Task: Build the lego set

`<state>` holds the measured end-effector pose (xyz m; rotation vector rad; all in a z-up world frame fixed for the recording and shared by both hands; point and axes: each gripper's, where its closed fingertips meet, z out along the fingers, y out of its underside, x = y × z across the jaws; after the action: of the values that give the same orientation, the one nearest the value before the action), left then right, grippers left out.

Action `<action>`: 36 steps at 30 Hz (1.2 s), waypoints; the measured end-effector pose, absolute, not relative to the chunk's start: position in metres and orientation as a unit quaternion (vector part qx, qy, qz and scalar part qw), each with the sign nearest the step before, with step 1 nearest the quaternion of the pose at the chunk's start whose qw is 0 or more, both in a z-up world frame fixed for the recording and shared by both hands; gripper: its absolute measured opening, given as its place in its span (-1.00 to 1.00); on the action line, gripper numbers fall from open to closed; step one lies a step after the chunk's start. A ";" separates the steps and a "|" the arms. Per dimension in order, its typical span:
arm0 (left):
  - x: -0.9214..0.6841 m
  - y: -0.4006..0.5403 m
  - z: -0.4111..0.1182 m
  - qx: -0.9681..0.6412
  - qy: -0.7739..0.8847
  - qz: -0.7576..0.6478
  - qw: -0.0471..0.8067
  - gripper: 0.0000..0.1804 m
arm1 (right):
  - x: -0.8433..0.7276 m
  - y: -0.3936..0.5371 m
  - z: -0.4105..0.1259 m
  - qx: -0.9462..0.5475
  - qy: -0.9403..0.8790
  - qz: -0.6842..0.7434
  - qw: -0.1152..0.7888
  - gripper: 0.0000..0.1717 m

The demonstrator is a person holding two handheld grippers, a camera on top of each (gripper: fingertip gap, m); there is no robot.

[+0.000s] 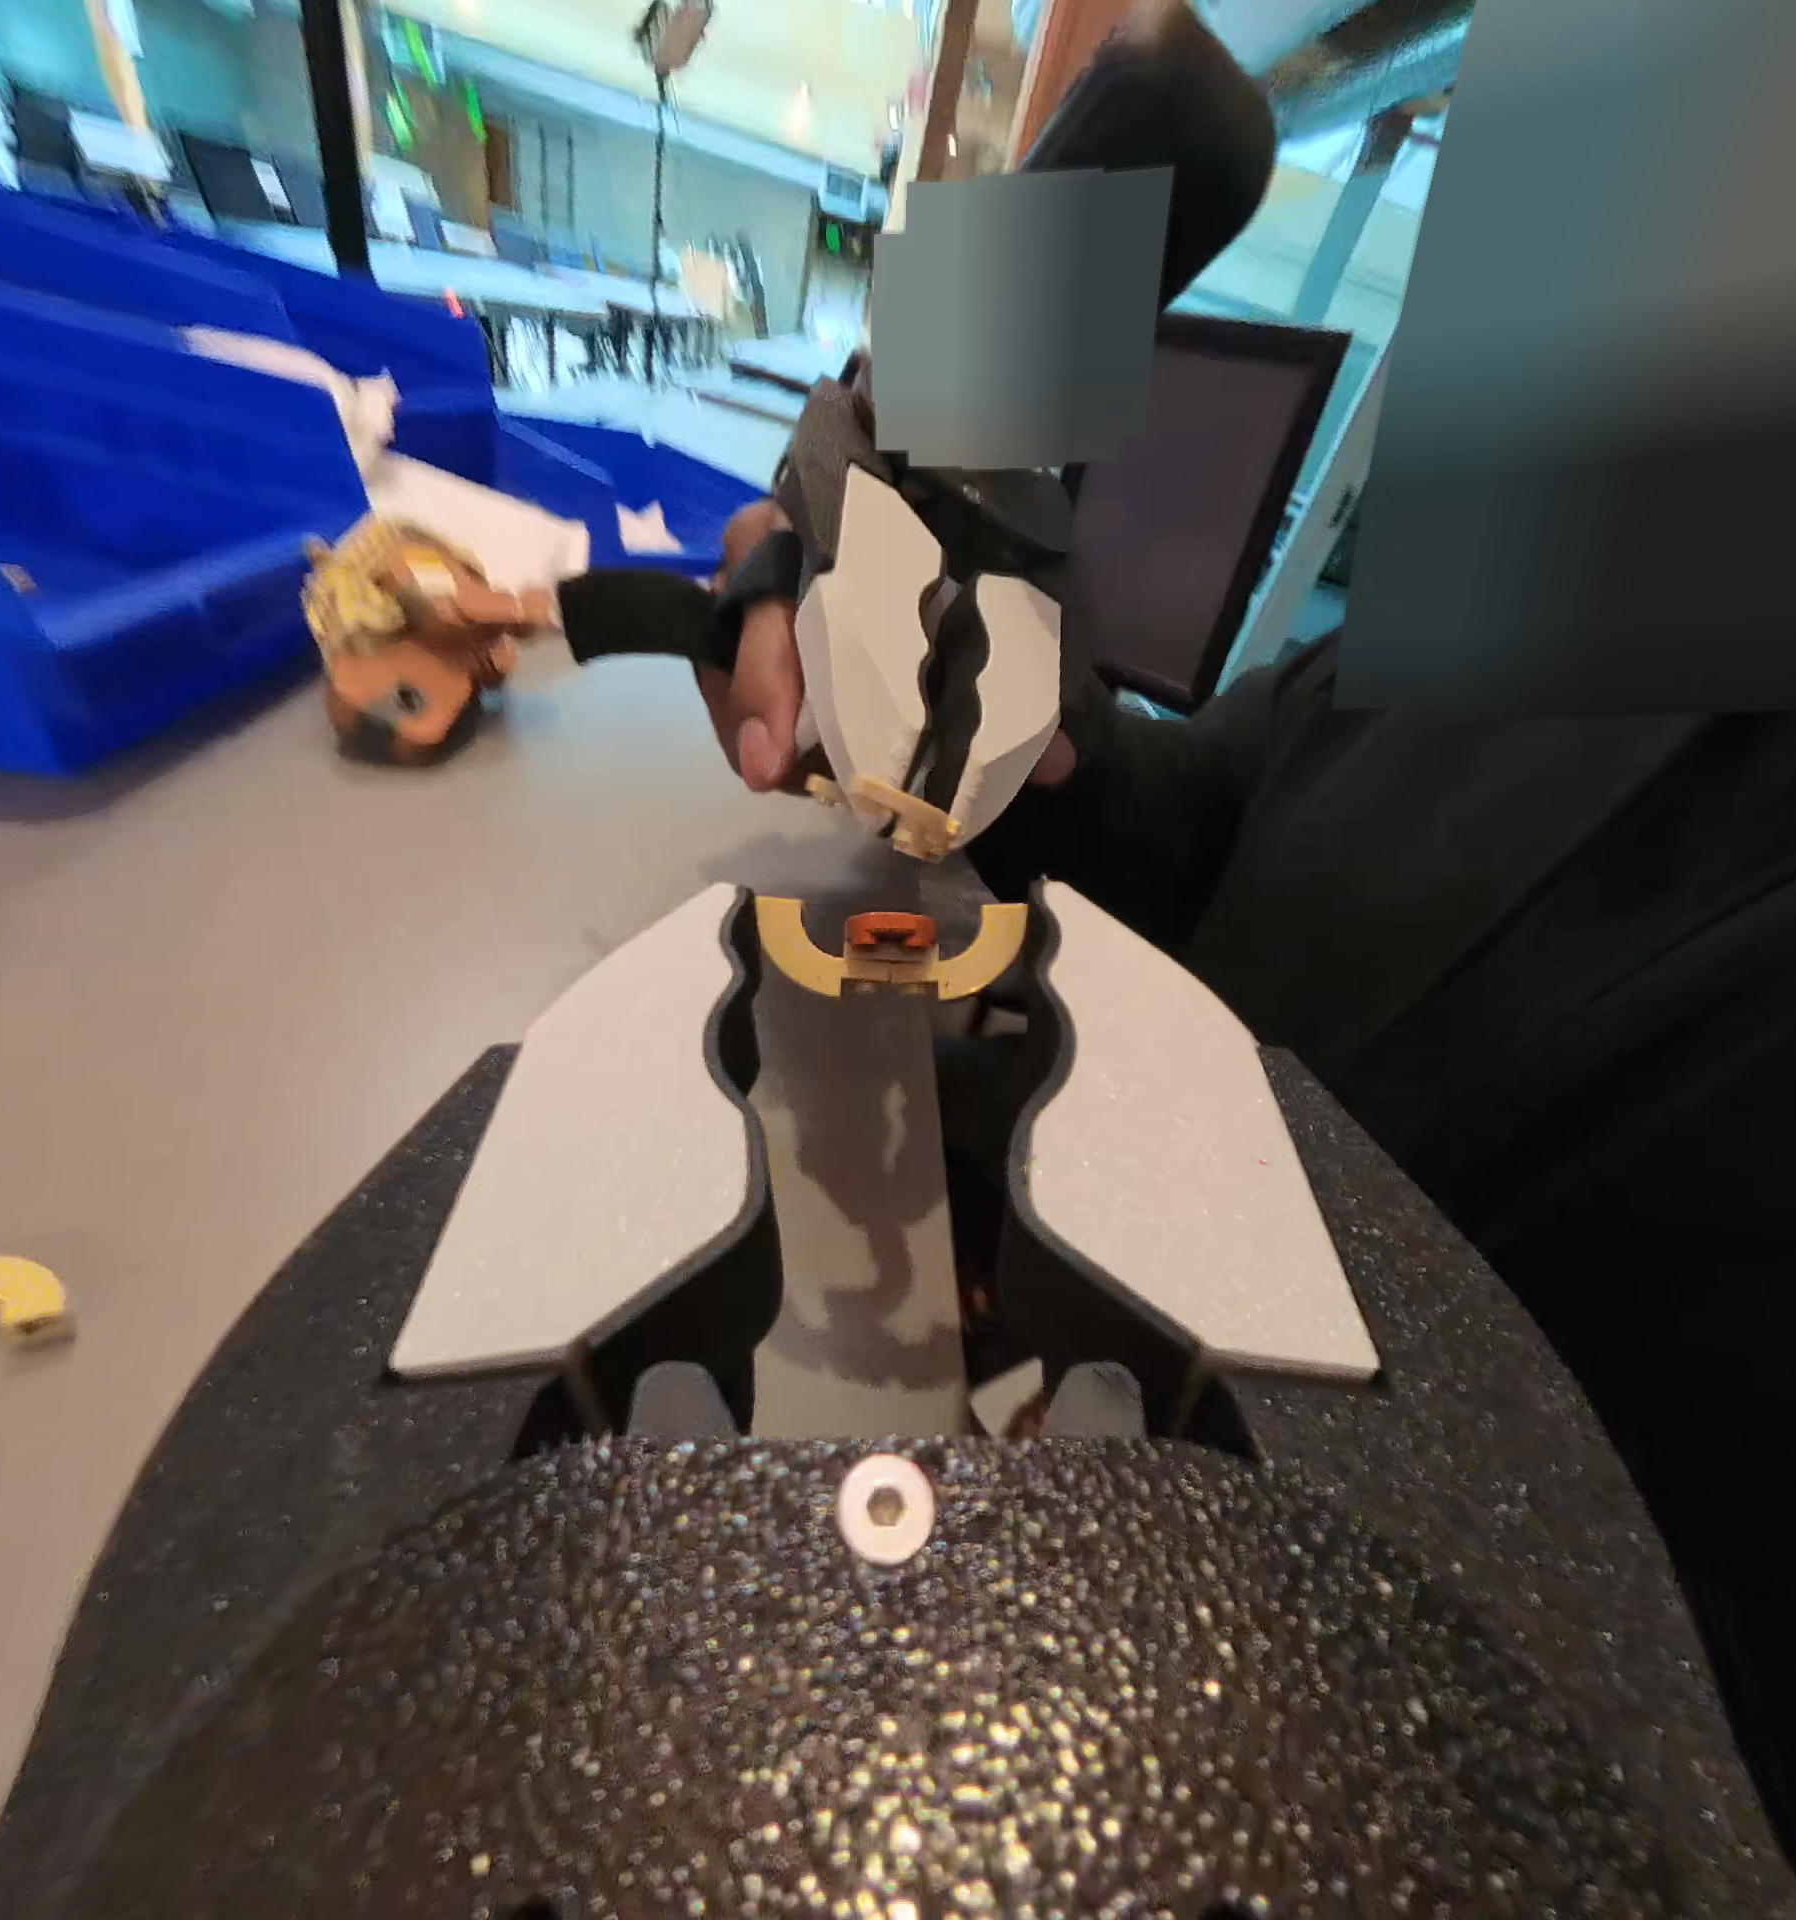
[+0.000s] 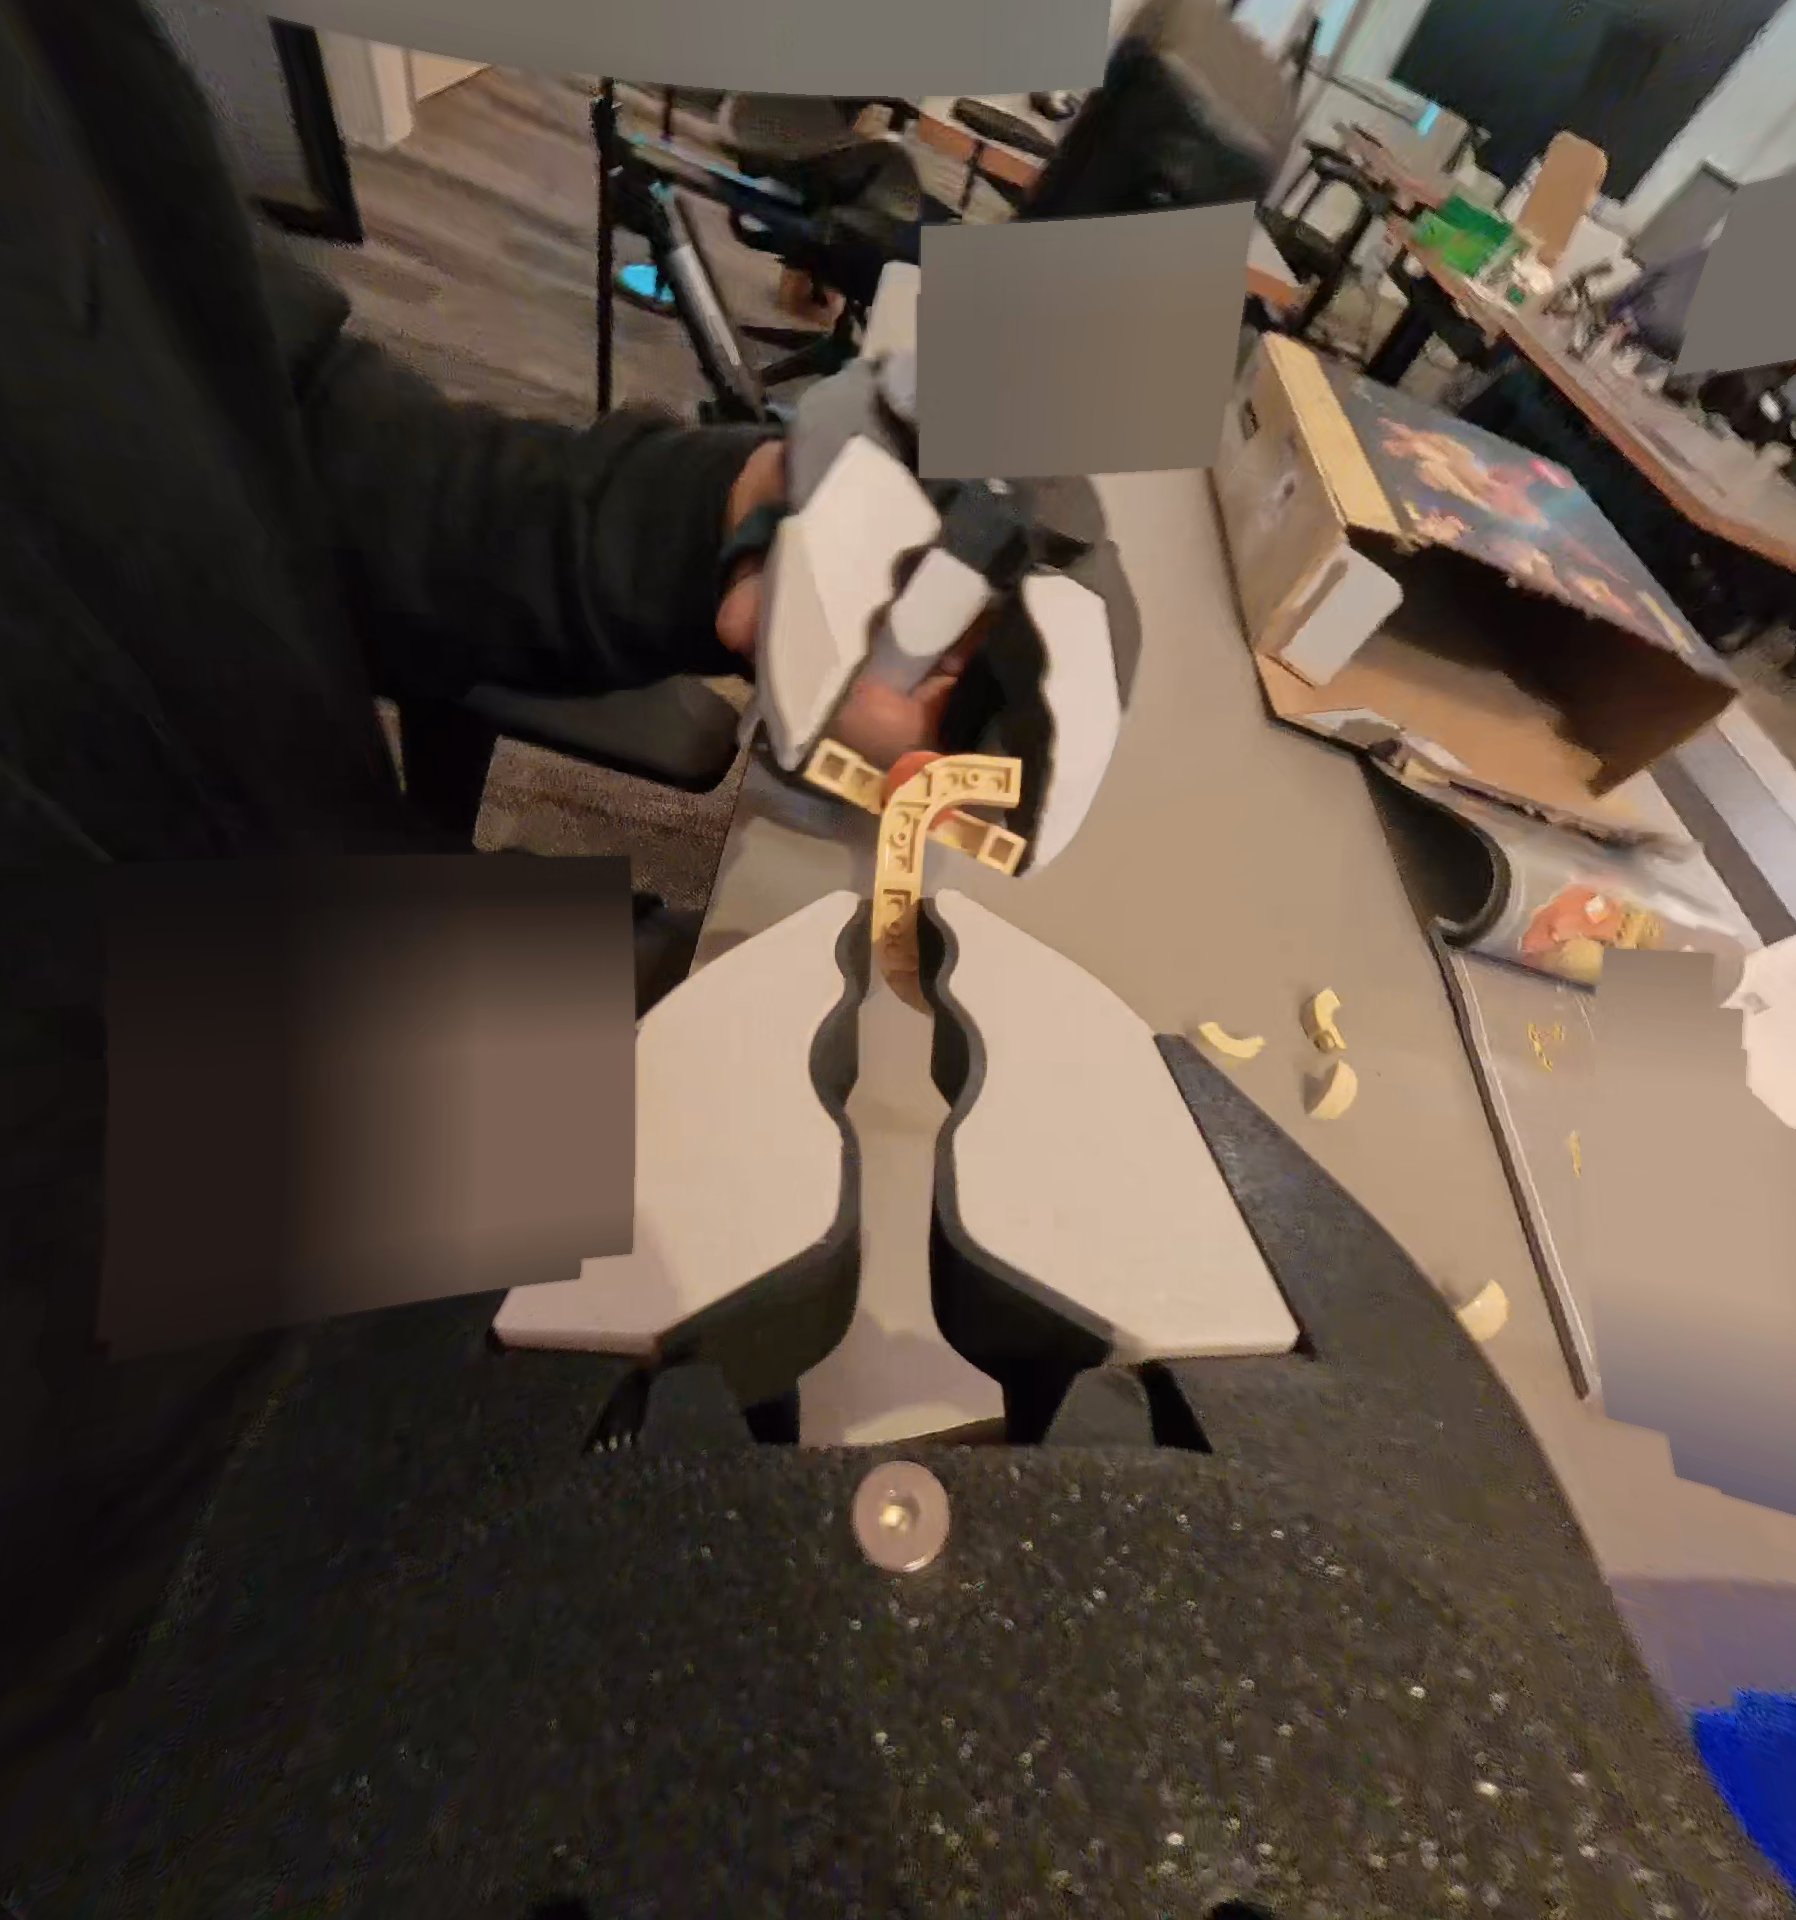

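Left tongs [image 1: 889,925] spread wide, clamped on a tan half-ring piece [image 1: 800,961] that spans tip to tip, each end butted against an inner pad. Reddish-brown round piece [image 1: 886,928] seated on the middle of the half-ring. Right tongs [image 2: 899,904] nearly closed, pinching the lower end of a tan curved plate [image 2: 899,842], the plate's bent end reaching toward the half-ring. Both tongs tip to tip, close together, above the near edge of the grey surface [image 1: 250,1039]; plate and half-ring near each other, contact unclear. Farther left, a brown-and-gold brick model [image 1: 406,644] beside blue bins [image 1: 146,416]. Loose tan pieces [image 2: 1330,1049] on the right, with an open cardboard box [image 2: 1445,582] beyond.
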<state>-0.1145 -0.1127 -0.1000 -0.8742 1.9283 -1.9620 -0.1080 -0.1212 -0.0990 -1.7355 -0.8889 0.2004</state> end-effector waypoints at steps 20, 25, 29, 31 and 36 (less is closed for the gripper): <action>-0.155 -0.132 -0.069 -0.152 0.609 -0.686 0.369 -0.47 | -0.164 -0.148 -0.078 -0.707 -0.413 0.112 0.563 -0.91; -0.169 -0.139 -0.068 -0.153 0.620 -0.725 0.257 -0.47 | -0.164 -0.154 -0.077 -0.668 -0.495 0.038 0.555 -0.91; -0.176 -0.147 -0.073 -0.155 0.637 -0.732 0.185 -0.47 | -0.171 -0.160 -0.075 -0.637 -0.557 0.011 0.532 -0.91; -0.179 -0.150 -0.075 -0.155 0.641 -0.737 0.150 -0.47 | -0.177 -0.163 -0.075 -0.625 -0.582 0.004 0.520 -0.91; -0.186 -0.159 -0.083 -0.151 0.661 -0.734 0.043 -0.47 | -0.190 -0.168 -0.083 -0.603 -0.633 -0.011 0.485 -0.91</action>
<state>-0.1863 -0.1594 -0.0825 -0.4612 2.0216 -2.2439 -0.1902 -0.1677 -0.0829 -1.4674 -1.5413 -0.0260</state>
